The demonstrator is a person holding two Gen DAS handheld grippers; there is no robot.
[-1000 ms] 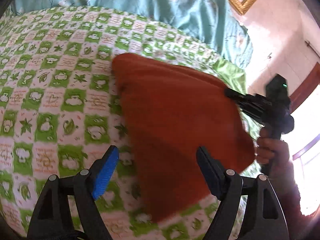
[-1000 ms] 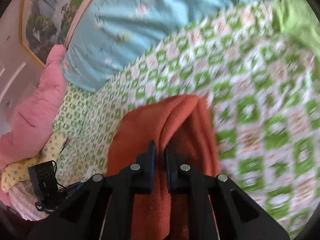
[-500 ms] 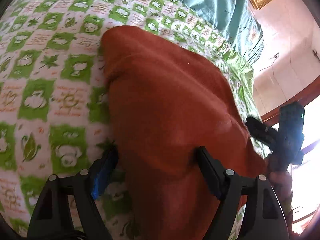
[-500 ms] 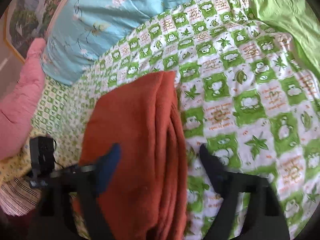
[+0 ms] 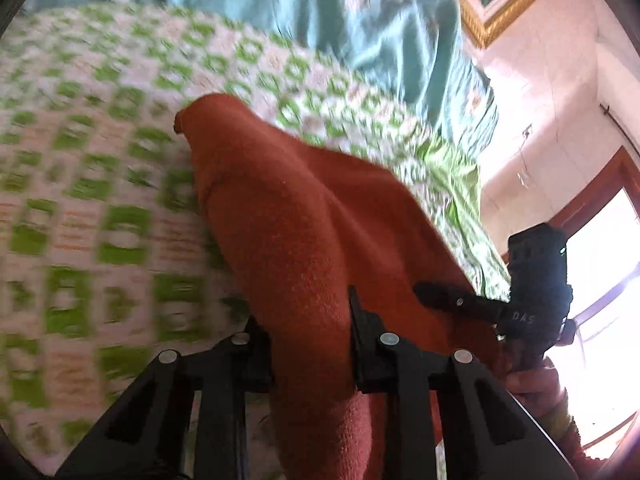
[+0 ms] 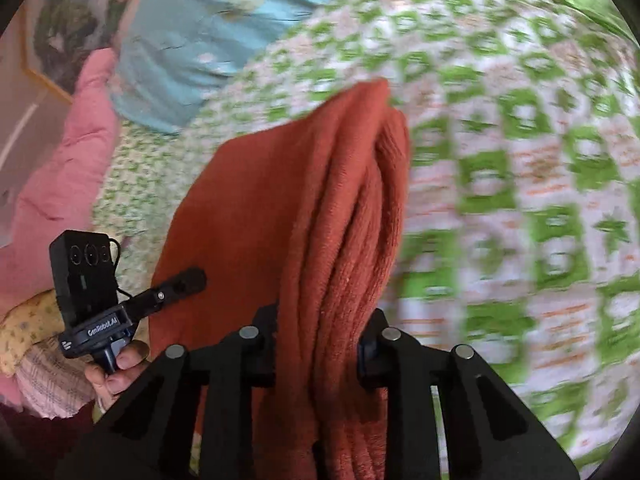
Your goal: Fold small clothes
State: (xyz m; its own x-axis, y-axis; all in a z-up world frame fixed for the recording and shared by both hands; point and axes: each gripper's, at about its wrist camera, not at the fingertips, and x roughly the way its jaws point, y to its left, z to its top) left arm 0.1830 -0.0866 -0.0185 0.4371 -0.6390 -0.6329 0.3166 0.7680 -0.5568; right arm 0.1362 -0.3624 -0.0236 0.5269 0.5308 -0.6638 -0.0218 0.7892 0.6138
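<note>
We see a rust-orange knitted garment [image 5: 304, 216] lying on a bed covered with a green and white checked bedspread [image 5: 80, 184], its near end bunched up towards both cameras

From the left wrist view, our left gripper [image 5: 310, 344] has the thick fold of the garment between its black fingers [image 5: 362, 344], which are closing on it and already pressing the cloth on either side. Further right, the right gripper [image 5: 430, 292] reaches onto the same garment from the side, held by a hand [image 5: 532, 380] near a bright window [image 5: 600, 280]

From the right wrist view, the right gripper [image 6: 318, 344] also has a ridged bundle of the garment [image 6: 320, 200] between its fingers [image 6: 264, 344], closing and squeezing the folds. The left gripper [image 6: 192, 278] shows at the lower left, its tip at the garment's edge, gripped by a hand [image 6: 116, 368]

A light blue quilt [image 6: 208, 32] lies beyond the bedspread, with a pink blanket [image 6: 60, 184] to the left
</note>
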